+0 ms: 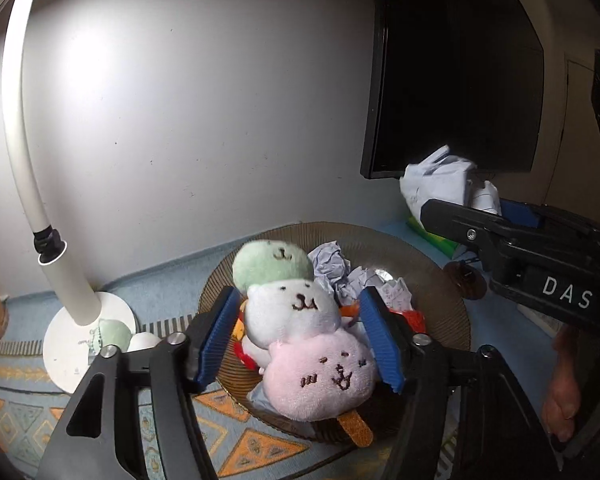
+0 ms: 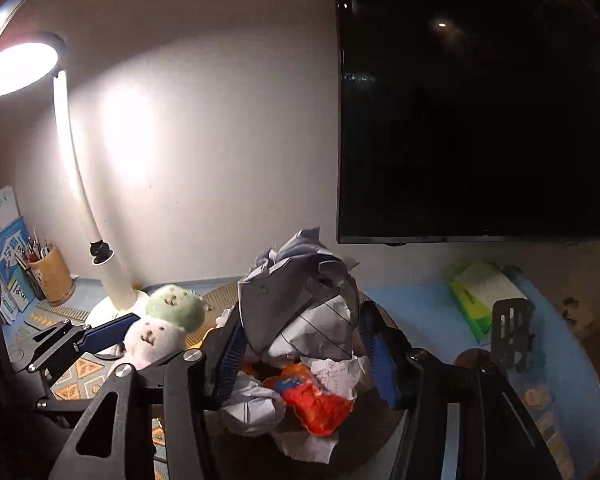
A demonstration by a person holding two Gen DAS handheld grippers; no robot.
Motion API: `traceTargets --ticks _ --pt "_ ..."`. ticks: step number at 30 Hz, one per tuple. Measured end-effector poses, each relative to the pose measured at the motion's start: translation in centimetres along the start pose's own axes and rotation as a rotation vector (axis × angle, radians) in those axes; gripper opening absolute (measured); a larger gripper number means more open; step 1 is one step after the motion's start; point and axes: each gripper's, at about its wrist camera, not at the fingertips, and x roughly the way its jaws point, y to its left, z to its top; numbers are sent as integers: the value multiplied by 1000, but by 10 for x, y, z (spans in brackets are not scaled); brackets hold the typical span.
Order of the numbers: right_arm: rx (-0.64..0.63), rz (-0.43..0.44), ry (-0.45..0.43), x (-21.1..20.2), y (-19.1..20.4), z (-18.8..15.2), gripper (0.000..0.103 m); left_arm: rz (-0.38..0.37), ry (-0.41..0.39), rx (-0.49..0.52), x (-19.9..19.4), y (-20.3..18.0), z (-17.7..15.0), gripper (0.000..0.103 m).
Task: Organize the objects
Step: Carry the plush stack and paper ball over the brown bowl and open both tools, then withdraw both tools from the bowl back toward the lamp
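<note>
A plush toy (image 1: pixel 300 332) of three stacked faces, green, white and pink, on an orange stick sits between the blue pads of my left gripper (image 1: pixel 299 292), which is shut on it. Beneath it lies a brown ribbed glass plate (image 1: pixel 420 264) holding crumpled papers (image 1: pixel 332 268) and a red wrapper (image 2: pixel 316 396). My right gripper (image 2: pixel 302 316) is shut on a large crumpled paper ball (image 2: pixel 300 292) and holds it above the plate. From the left wrist, that paper ball (image 1: pixel 440 184) hangs in front of the dark screen at the right gripper (image 1: pixel 440 210) tips.
A white desk lamp (image 1: pixel 84 320) stands left of the plate, lit. A dark screen (image 1: pixel 460 80) hangs on the wall at the right. A green tissue pack (image 2: pixel 476 300), a black slotted stand (image 2: pixel 510 332) and a pencil cup (image 2: pixel 54 276) sit on the patterned mat (image 1: pixel 240 452).
</note>
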Motion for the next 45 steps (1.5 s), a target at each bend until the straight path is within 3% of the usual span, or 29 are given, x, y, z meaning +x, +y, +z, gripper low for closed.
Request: traceTargets --ticks 1,4,9,13,16,19,27,30,33,37,45 --pt "23 9 19 8 -6 1 70 14 -3 6 3 0 0 88" --pt "68 40 56 9 -14 -9 70 19 16 -6 -1 10 -9 89" --pt "91 112 91 -21 -2 -48 70 46 30 -86 -50 47 -48 89" --pt "102 204 104 -51 31 -84 70 91 35 -203 -101 85 -90 90" --pt "92 254 134 -61 61 -109 71 144 29 -300 -133 113 -124 100" --pt "78 271 184 -54 88 -135 71 178 31 -389 -151 137 -152 100" --pt "-82 206 194 -32 131 -187 72 302 38 -513 -162 178 -199 100" --pt "-102 172 220 -26 135 -191 72 325 20 -500 -165 174 -198 100" --pt "-119 166 234 -23 137 -194 82 378 37 -426 -160 160 -196 100" --pt "-133 161 231 -23 139 -195 83 396 73 -329 -153 145 -191 100" --pt "-125 154 246 -21 139 -195 91 374 88 -379 -152 155 -195 100"
